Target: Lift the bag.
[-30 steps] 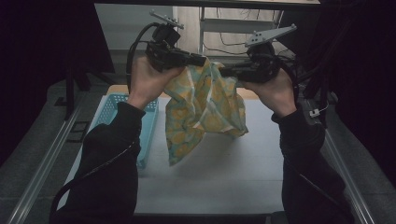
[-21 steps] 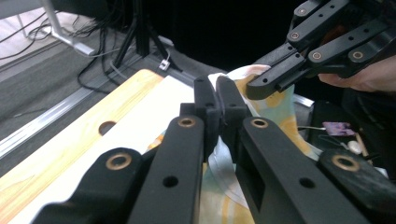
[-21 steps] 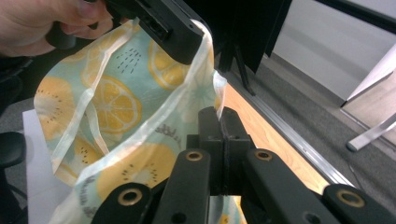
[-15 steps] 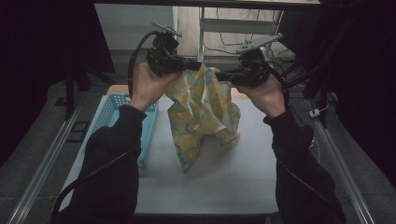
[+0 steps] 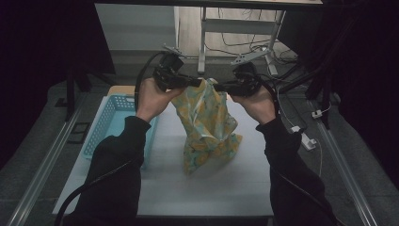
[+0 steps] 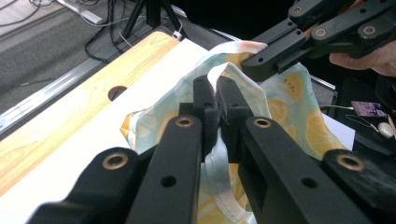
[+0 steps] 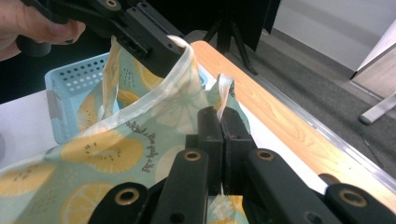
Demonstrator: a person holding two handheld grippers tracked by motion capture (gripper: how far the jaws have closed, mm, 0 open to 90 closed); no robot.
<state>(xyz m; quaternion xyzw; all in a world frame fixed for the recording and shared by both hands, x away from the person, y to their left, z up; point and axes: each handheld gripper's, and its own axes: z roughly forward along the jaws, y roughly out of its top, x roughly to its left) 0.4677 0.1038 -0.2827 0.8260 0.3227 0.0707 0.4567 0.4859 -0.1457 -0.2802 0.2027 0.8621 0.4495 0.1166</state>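
One cloth, one basket, two grippers

A single lemon-print cloth hangs over one white table. Two grippers, left gripper and right gripper, are each borne by one of two hands, left hand and right hand. One blue basket sits on the table's left side.

Cloth hangs over table; basket left.
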